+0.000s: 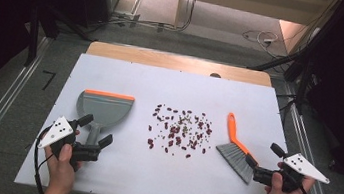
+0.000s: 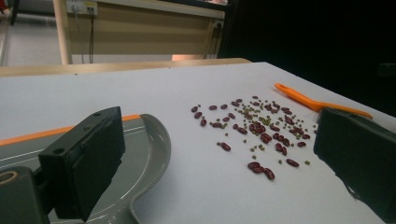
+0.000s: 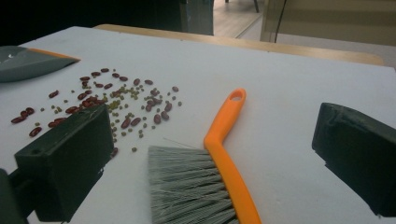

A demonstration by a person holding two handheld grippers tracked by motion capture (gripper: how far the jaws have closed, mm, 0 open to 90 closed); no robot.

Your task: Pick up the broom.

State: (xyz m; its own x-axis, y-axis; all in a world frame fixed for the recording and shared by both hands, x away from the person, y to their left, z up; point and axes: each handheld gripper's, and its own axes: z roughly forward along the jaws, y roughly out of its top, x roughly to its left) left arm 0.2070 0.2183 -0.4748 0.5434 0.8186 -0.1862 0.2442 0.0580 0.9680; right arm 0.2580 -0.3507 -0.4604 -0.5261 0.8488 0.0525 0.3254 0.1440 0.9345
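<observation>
High view: person's forearms enter from the bottom edge, one set of tongs in each hand, both low over the white surface [image 1: 159, 176].
Left hand: left hand [image 1: 65, 157] at near-left corner area, fist wrapped round the grip, tongs pointing forward and slightly inward.
Left tongs: left tongs [image 1: 97, 130] spread wide, nothing pinched; jaws straddle the handle of the grey dustpan [image 1: 103, 109], no contact visible.
Right hand: right hand [image 1: 283, 188] at near-right, tongs aimed inward and forward.
Right tongs: right tongs [image 1: 264, 154] spread wide, nothing pinched; one jaw just beside the bristle end of the brush [image 1: 235, 146].
Dustpan: flat on the surface, left of centre, orange lip on the far edge, handle toward the person.
Brush: lies flat right of centre, orange handle running away from the person, grey bristles at the near end.
Beans: scattered beans [image 1: 179, 131] mid-surface, between dustpan and brush, apart from both.
Right gripper view: brush [image 3: 219, 163] sits between the two jaws, closer to the left one.
Left gripper view: dustpan [image 2: 140, 154] under the left jaw, beans [image 2: 261, 130] ahead.
</observation>
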